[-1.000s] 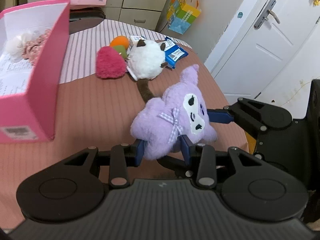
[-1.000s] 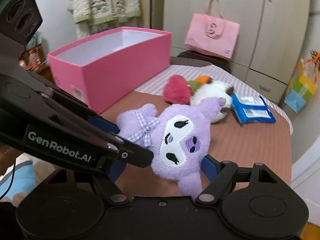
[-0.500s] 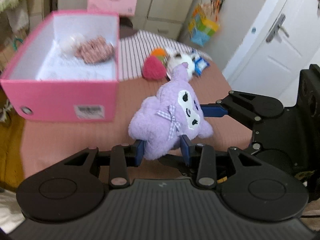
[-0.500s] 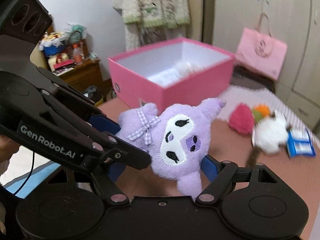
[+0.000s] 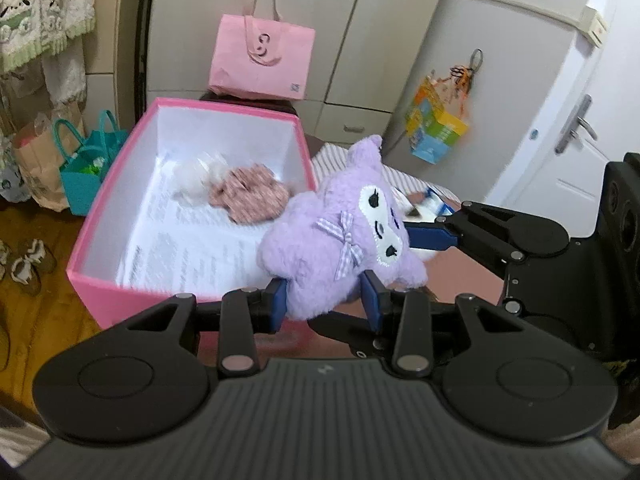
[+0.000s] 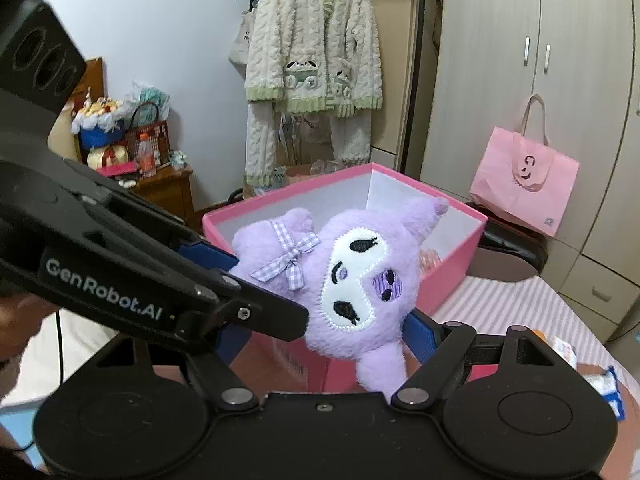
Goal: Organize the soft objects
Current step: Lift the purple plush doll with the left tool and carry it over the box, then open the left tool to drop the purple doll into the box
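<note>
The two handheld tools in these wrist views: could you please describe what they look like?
Both are matte black plastic. The left tool has a ribbed body, round discs on both sides, silver pivot pins on its linkage bars, and blue pads on its fingers. The right tool is built alike, with the same blue pads. In the right wrist view the left tool's arm carries white "GenRobot.AI" lettering.

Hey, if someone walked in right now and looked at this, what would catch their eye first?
Probably the purple plush toy, held in mid-air between the left gripper and the right gripper, both clamped on it. Just behind it sits the open pink box, with a pinkish knitted item and a white fluffy one inside.
</note>
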